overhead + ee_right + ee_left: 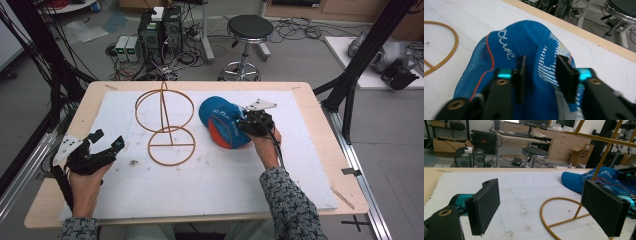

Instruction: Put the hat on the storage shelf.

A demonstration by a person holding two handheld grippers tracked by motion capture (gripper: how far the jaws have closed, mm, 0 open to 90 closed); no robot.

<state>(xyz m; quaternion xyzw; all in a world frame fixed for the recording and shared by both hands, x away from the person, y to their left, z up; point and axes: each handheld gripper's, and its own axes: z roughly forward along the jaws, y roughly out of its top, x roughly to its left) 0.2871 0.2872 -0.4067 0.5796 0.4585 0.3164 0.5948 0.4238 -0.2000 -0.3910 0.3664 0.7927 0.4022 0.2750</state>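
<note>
The blue fabric baseball cap with mesh sides and an orange underside (223, 122) lies on the right half of the white foam sheet (200, 185), just beside the gold wire stand made of two hoops on an upright rod (165, 125). The right gripper (248, 120) bears on the cap's crown, its jaws narrowed around a raised fold of the blue cloth; the pads look pressed into it, so I judge the pinch is there to lift the cap, probably toward the stand. The left gripper (106, 142) hangs over the sheet's left edge, jaws wide apart and holding nothing, seemingly waiting well clear of the stand.

The sheet is scuffed, with small dark crumbs, and covers most of the pale wooden counter (310, 100). Beyond it stand a black round stool (249, 30), computer towers (160, 27) and tangled cables on a grey floor.
</note>
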